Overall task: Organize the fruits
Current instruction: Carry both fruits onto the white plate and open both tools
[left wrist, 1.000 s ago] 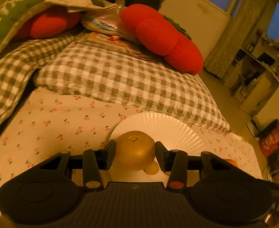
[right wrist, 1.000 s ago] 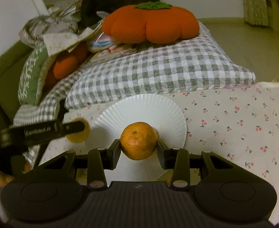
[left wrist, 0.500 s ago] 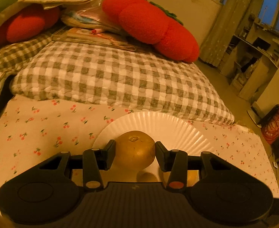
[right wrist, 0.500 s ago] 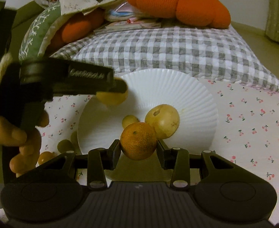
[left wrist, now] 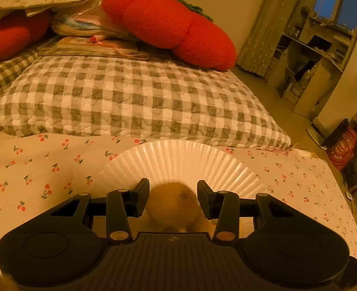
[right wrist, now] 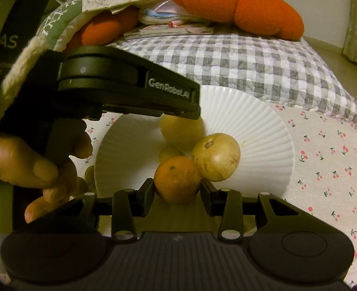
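The right gripper (right wrist: 177, 189) pinches a small orange citrus fruit (right wrist: 177, 179) between its two fingers, the pads pressing on both flanks, at the near edge of a white fluted plate (right wrist: 263, 131). Touching that fruit on the plate lies a larger yellowish round fruit (right wrist: 216, 156), with a small pale one (right wrist: 170, 152) just behind. The left gripper (left wrist: 173, 200) appears in the right wrist view as a black body (right wrist: 129, 84) held by the person's hand (right wrist: 28, 162). A blurred brownish fruit (left wrist: 173, 206) sits between its fingers over the plate (left wrist: 183, 160). Narrow gaps show beside each pad, so the fingers stand slightly spread and whether they press on the fruit cannot be told. The plate rests on a cherry-print cloth (right wrist: 324, 169) in front of a grey checked pillow (left wrist: 129, 101). An orange pumpkin-shaped cushion (right wrist: 236, 4) lies on top of that pillow.
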Demonstrator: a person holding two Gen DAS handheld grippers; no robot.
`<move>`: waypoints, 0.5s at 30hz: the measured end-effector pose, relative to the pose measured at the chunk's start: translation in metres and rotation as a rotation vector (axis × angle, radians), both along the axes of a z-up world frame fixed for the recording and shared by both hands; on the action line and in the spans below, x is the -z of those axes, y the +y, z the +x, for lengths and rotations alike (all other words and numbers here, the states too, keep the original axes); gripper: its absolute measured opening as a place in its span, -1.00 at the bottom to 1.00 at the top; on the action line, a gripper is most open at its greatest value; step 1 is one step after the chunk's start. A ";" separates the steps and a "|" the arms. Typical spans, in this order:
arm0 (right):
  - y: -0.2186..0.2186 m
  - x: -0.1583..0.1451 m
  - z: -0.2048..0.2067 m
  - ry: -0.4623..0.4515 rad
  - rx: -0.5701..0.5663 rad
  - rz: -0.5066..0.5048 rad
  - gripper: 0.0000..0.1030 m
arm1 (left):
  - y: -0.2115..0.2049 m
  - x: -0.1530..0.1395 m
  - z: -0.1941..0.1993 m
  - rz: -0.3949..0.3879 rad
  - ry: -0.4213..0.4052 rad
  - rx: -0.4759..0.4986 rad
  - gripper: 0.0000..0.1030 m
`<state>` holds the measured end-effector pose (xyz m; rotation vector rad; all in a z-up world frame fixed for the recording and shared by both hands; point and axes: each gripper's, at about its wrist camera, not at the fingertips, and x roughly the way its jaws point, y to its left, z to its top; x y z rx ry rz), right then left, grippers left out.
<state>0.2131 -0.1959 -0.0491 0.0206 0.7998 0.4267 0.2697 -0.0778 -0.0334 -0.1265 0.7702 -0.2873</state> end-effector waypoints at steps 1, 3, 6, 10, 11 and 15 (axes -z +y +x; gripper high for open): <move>0.001 0.000 0.000 -0.004 0.002 0.000 -0.27 | -0.001 -0.001 -0.001 -0.003 -0.005 0.004 -0.37; 0.002 0.001 0.001 -0.007 0.002 -0.003 -0.26 | -0.002 -0.001 -0.001 -0.003 -0.012 0.018 -0.37; 0.002 0.001 -0.002 -0.008 0.005 -0.008 -0.24 | -0.001 0.000 -0.001 0.004 -0.007 0.021 -0.37; -0.001 -0.008 -0.001 0.004 0.008 0.017 0.09 | 0.009 -0.003 -0.001 -0.028 0.000 -0.002 -0.36; -0.003 -0.012 -0.001 -0.006 0.017 0.016 0.10 | 0.013 -0.005 -0.001 -0.037 -0.003 -0.010 -0.36; -0.011 -0.028 -0.001 -0.036 0.052 0.021 0.12 | 0.027 -0.012 -0.003 -0.072 -0.001 -0.048 -0.36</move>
